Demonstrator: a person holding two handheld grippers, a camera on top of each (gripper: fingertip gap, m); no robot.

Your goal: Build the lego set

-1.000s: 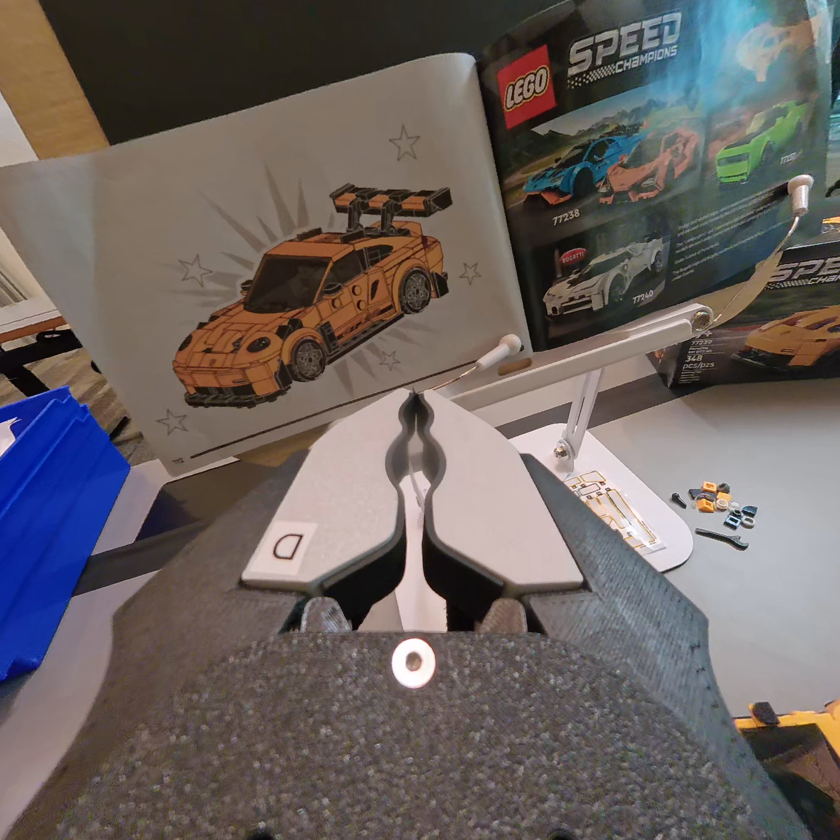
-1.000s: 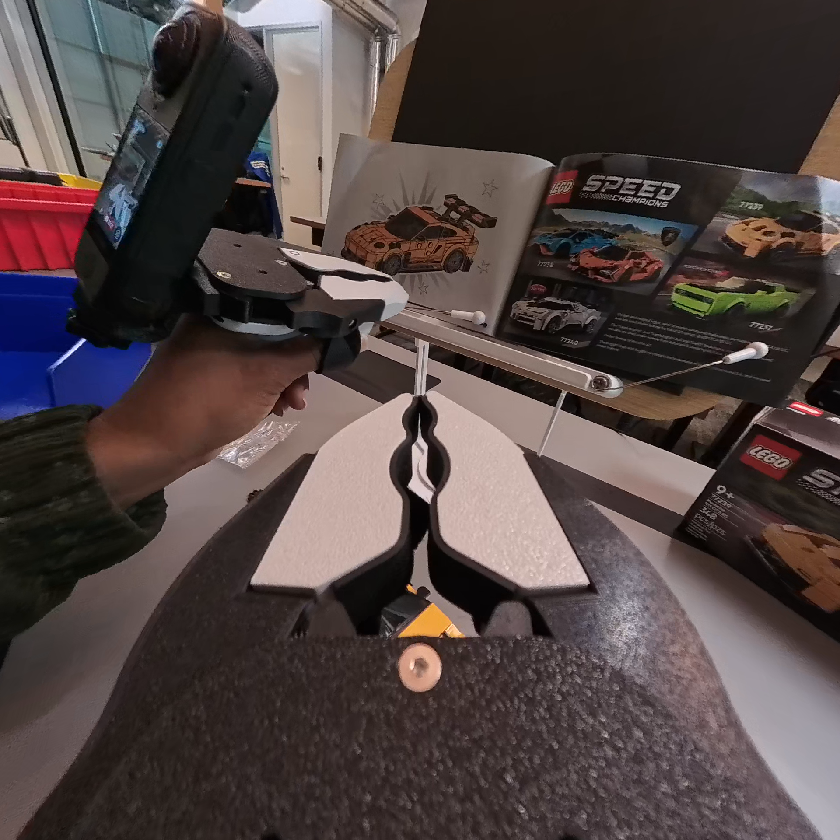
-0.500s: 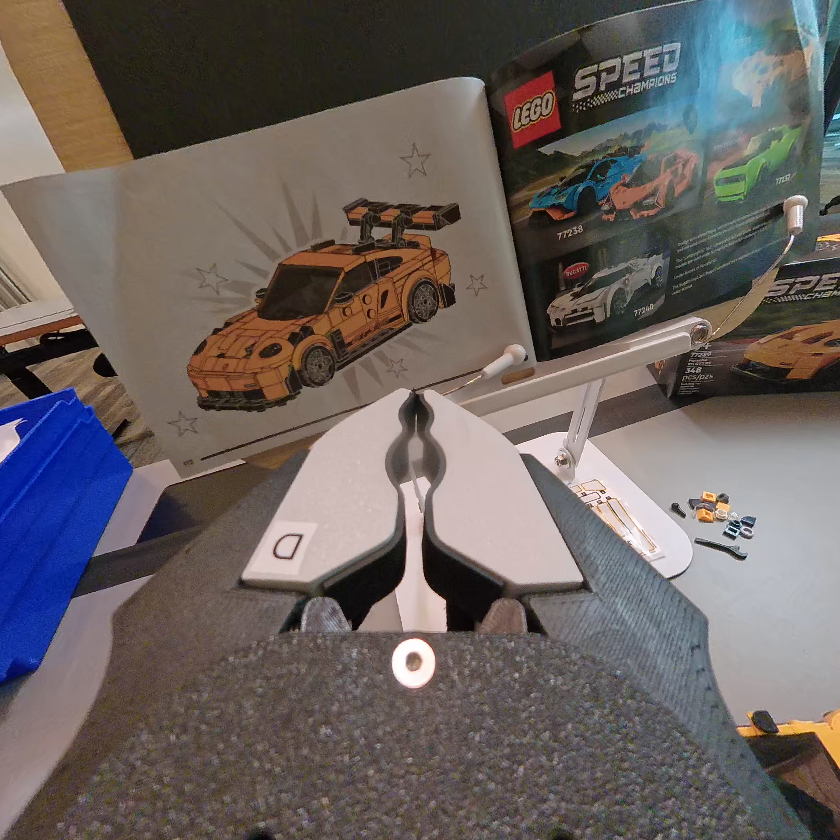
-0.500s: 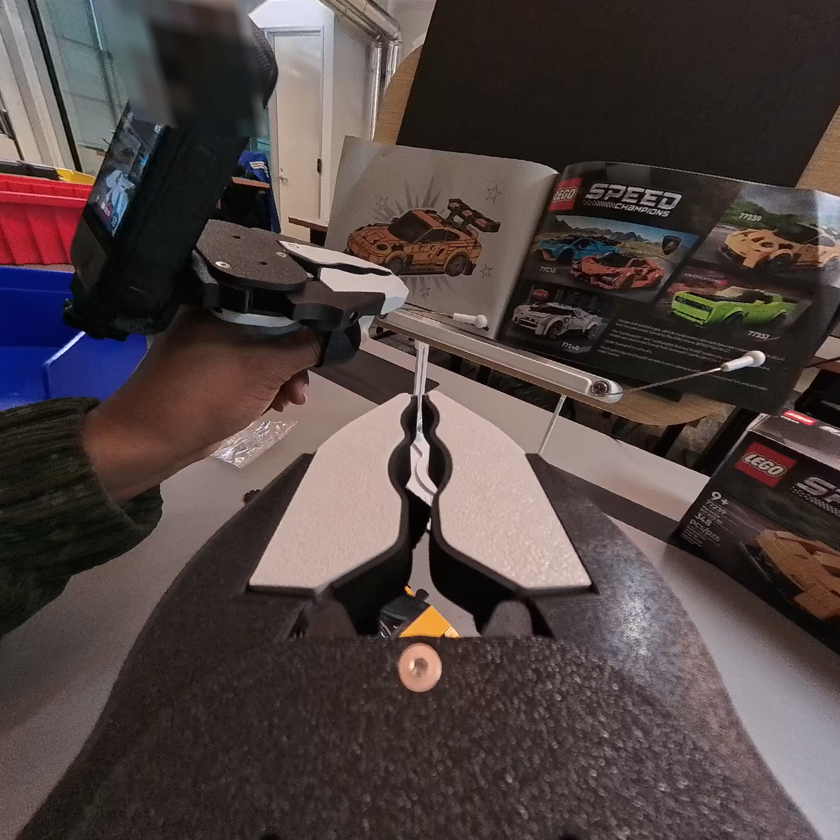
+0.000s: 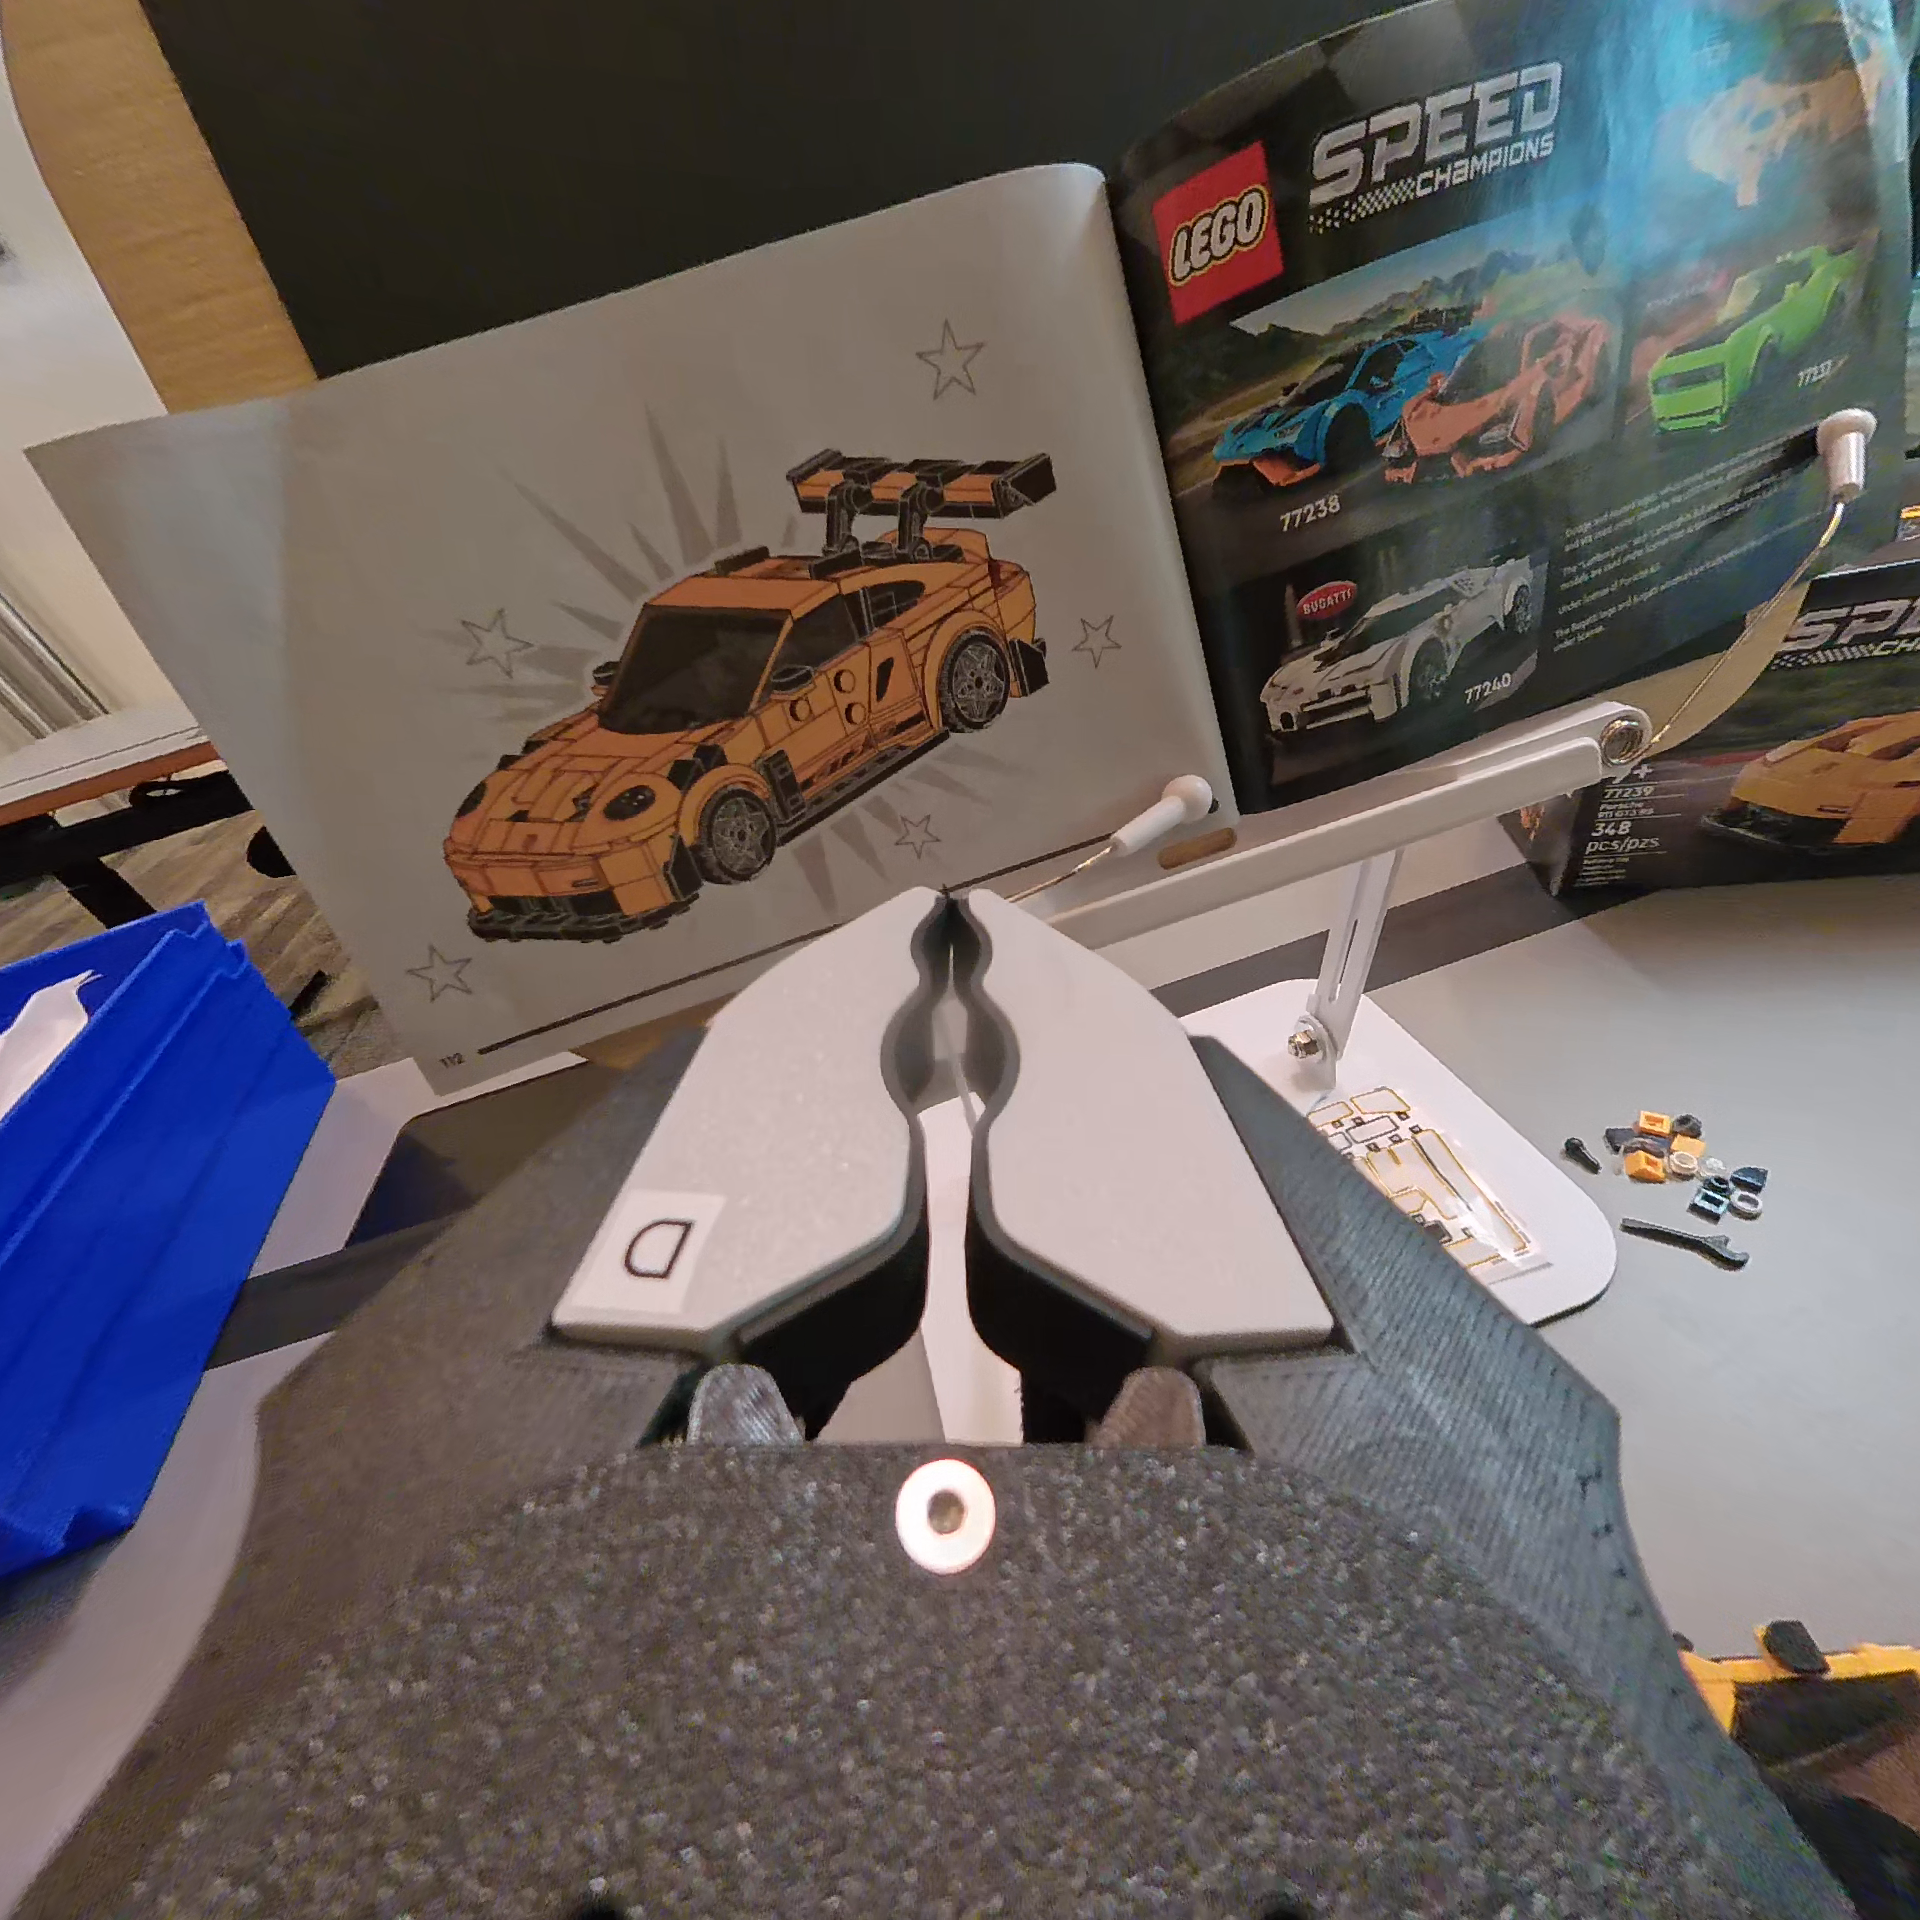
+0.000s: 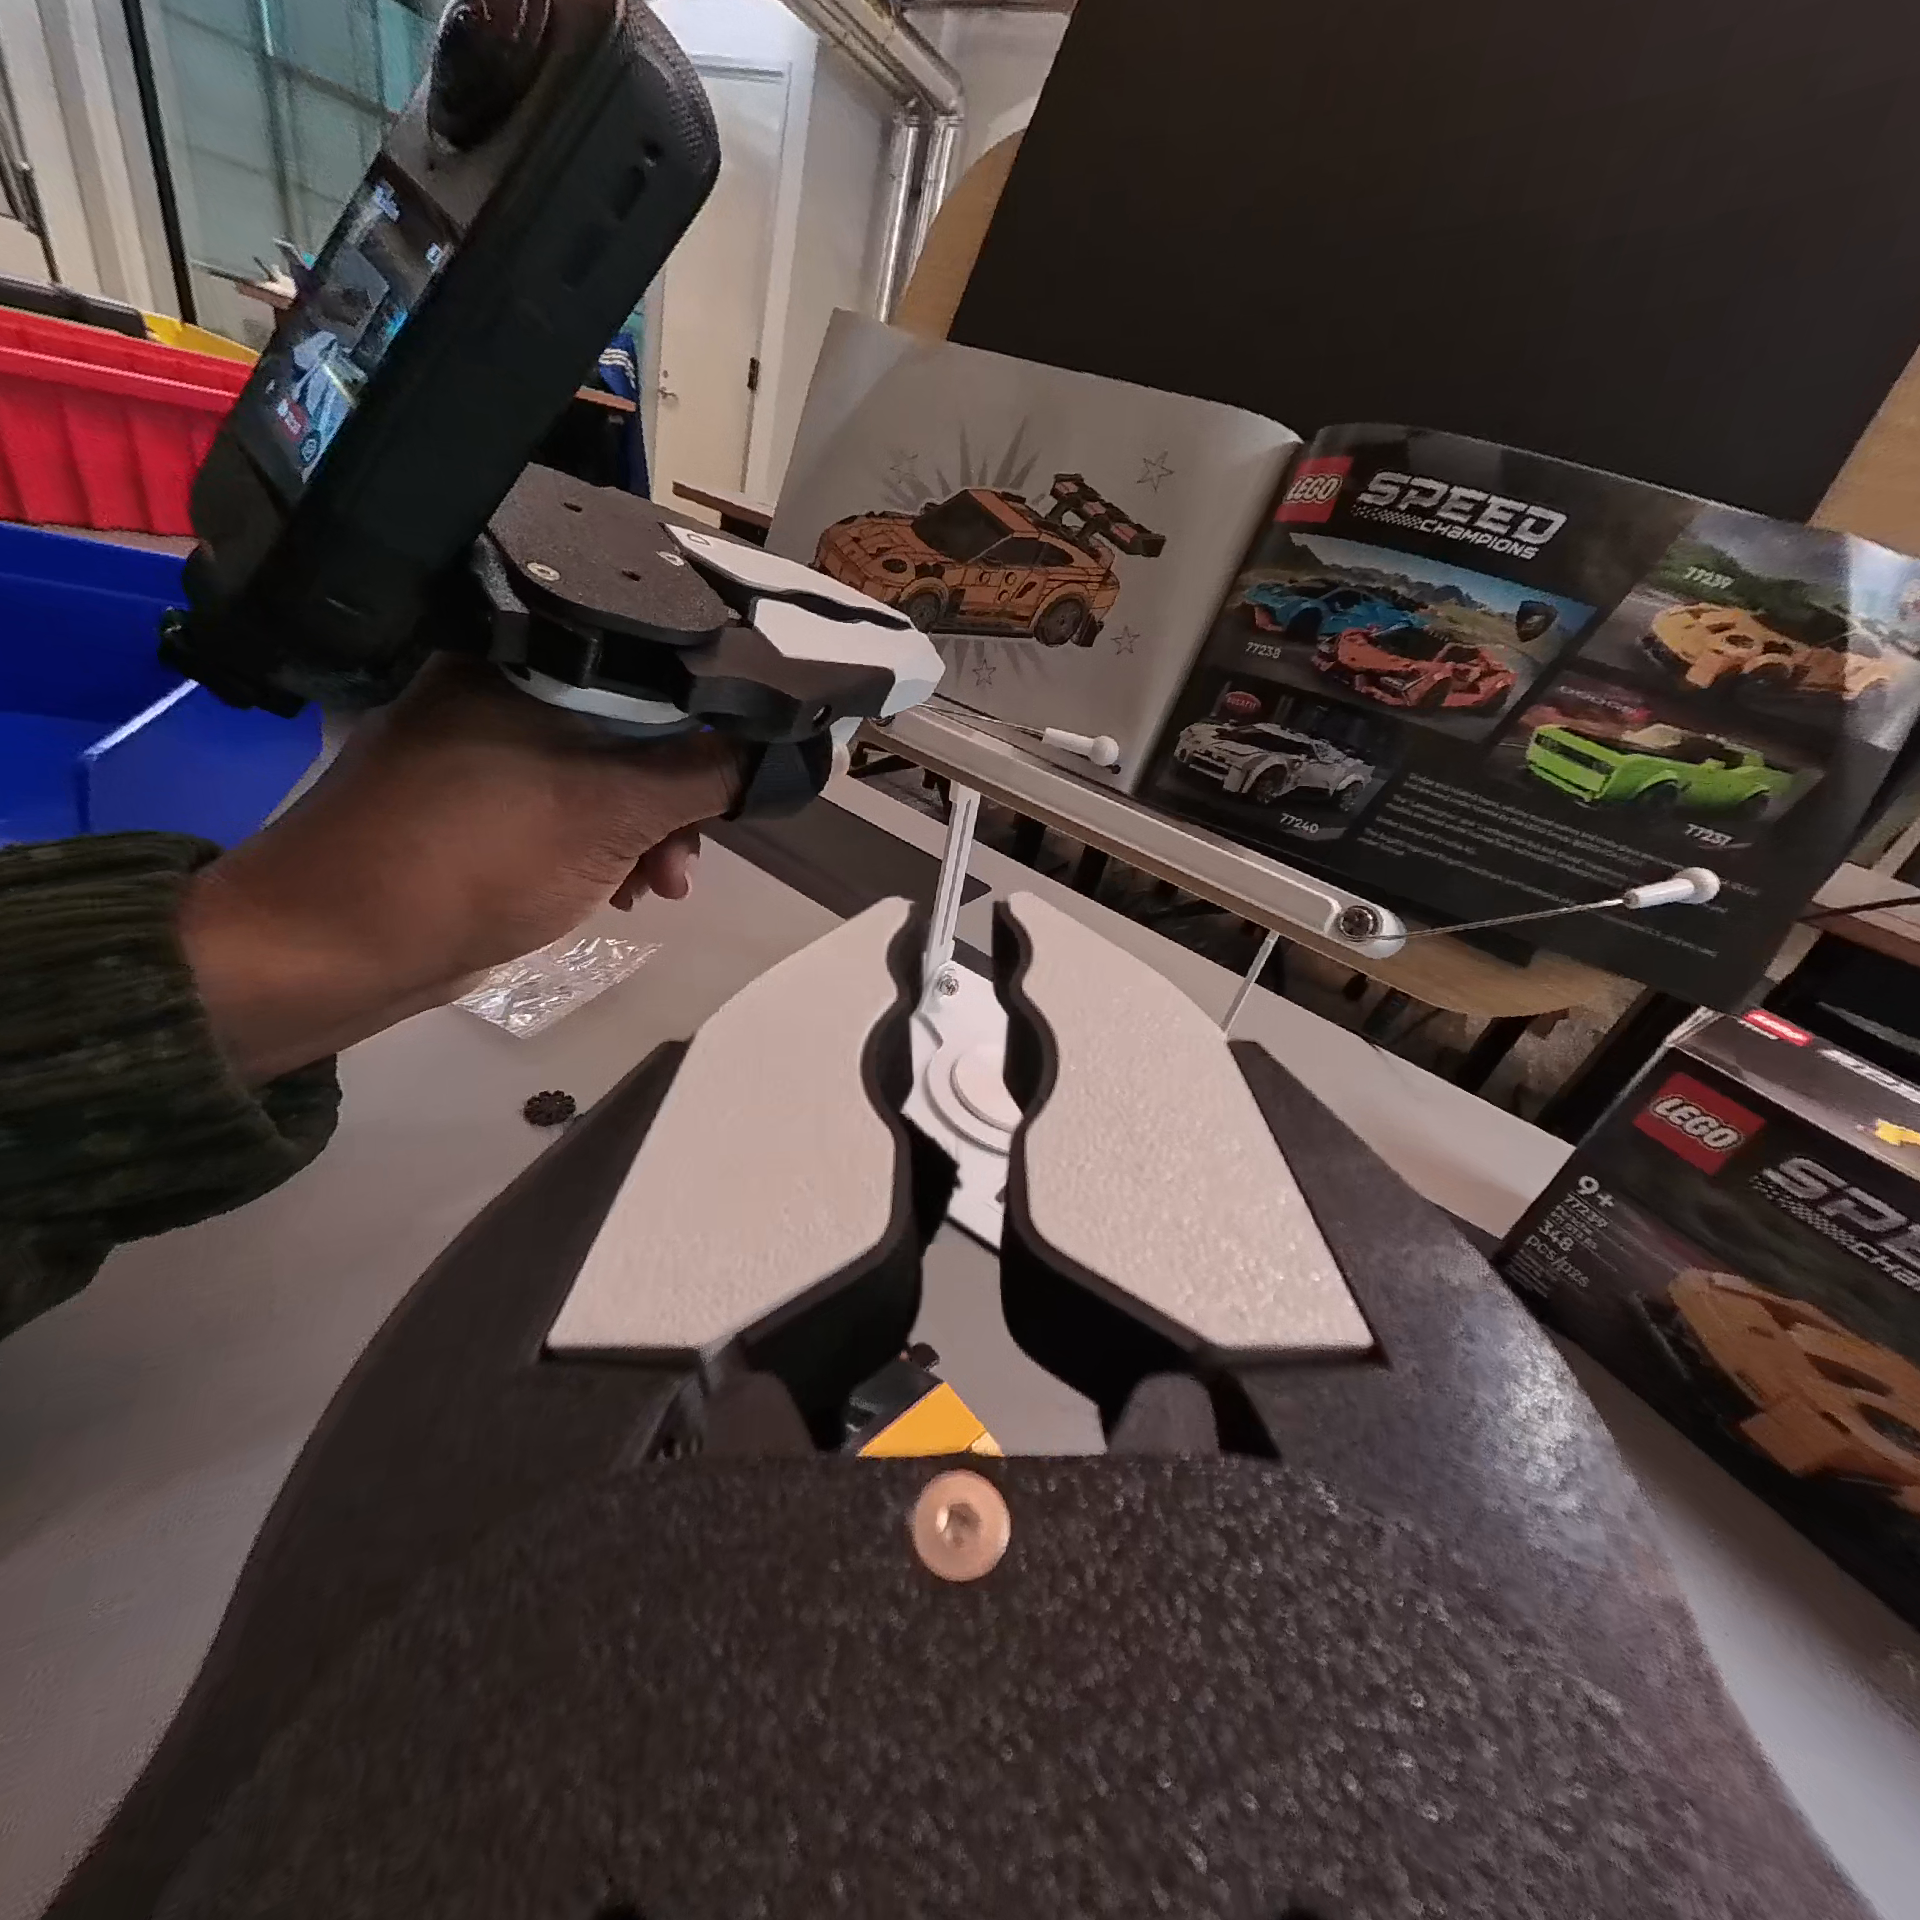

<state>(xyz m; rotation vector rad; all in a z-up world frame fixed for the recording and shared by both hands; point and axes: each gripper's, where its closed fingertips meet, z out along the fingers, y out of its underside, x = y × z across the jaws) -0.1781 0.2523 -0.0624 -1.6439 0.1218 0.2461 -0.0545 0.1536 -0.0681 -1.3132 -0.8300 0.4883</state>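
My left gripper (image 5: 948,906) is shut and empty, raised in front of the open instruction booklet (image 5: 675,644), which shows an orange car. In the right wrist view a hand holds this left gripper (image 6: 920,660) up near the booklet (image 6: 997,551). My right gripper (image 6: 956,914) is open with a narrow gap and holds nothing; it points at the white book stand (image 6: 961,1081). A yellow part of the car build (image 6: 925,1432) shows under it, mostly hidden. The car build also shows in the left wrist view (image 5: 1860,1688). Several small loose pieces (image 5: 1673,1153) lie on the table.
A sticker sheet (image 5: 1413,1174) lies on the stand's base. The set's box (image 6: 1745,1247) stands at the right, also in the left wrist view (image 5: 1766,800). A blue bin (image 5: 125,1195) is at the left. A clear bag (image 6: 551,977) and a black gear (image 6: 549,1107) lie on the grey table. The tips of one gripper are about 15 cm away from the tips of the other.
My right gripper has opened from shut to a narrow gap. My left gripper stays shut and has shifted only slightly before the booklet.
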